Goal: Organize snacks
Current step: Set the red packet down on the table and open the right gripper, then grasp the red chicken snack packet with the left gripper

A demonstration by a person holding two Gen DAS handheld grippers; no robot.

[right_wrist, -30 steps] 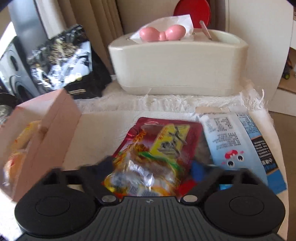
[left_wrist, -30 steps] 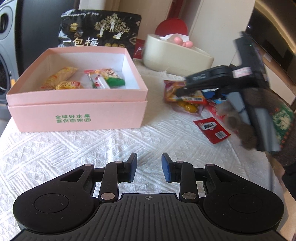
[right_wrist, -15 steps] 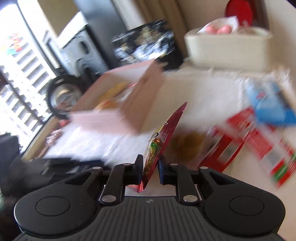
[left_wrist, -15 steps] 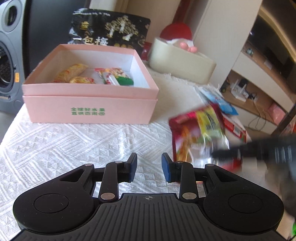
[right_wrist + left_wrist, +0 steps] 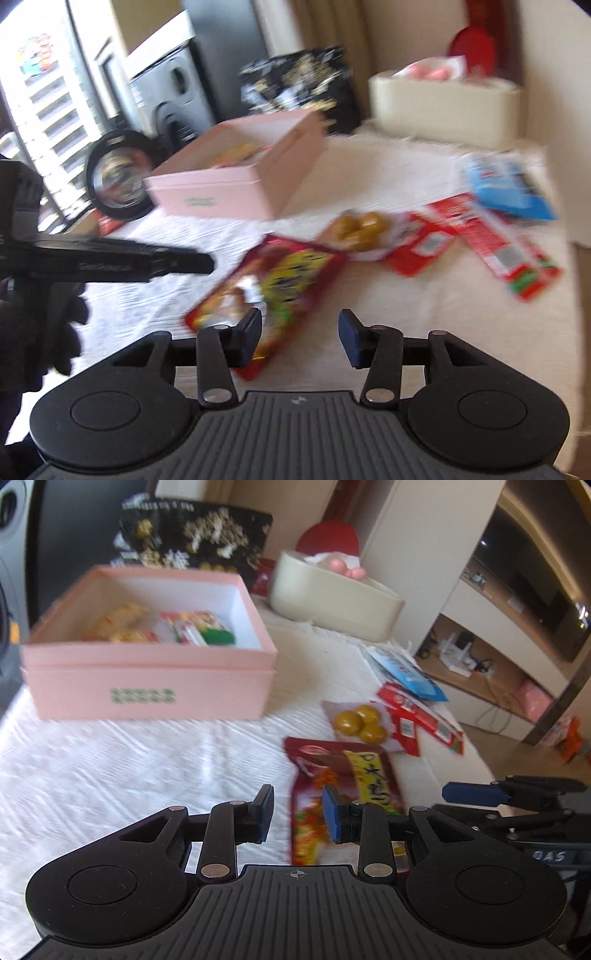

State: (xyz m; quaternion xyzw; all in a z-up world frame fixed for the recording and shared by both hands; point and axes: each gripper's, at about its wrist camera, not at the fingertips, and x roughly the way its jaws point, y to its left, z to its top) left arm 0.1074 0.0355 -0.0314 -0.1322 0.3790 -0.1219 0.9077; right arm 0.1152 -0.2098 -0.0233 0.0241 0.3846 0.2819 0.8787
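Snack pouch: red-and-yellow pouch [image 5: 280,280] lies flat on the white cloth [image 5: 110,760], out in the open toward the near right edge, free of both tools.
Right gripper [image 5: 298,338]: jaws have just been opening, and they stand apart now with nothing between the pads; the pouch lies just ahead, under the left finger.
Left gripper [image 5: 297,816]: jaws part-open, empty, hovering over the cloth with the pouch's near end beneath its right finger.
Pink box [image 5: 147,686]: at the far left of the cloth, lid off, several snacks already inside; open cloth lies between it and the pouch.
Neighbours: packet of yellow-brown balls [image 5: 360,722] just beyond the pouch, red packets [image 5: 491,236] and a blue packet [image 5: 406,672] strung along the right edge.
Far end: cream tissue holder [image 5: 332,602] and a black-and-gold bag [image 5: 195,535] behind the box.
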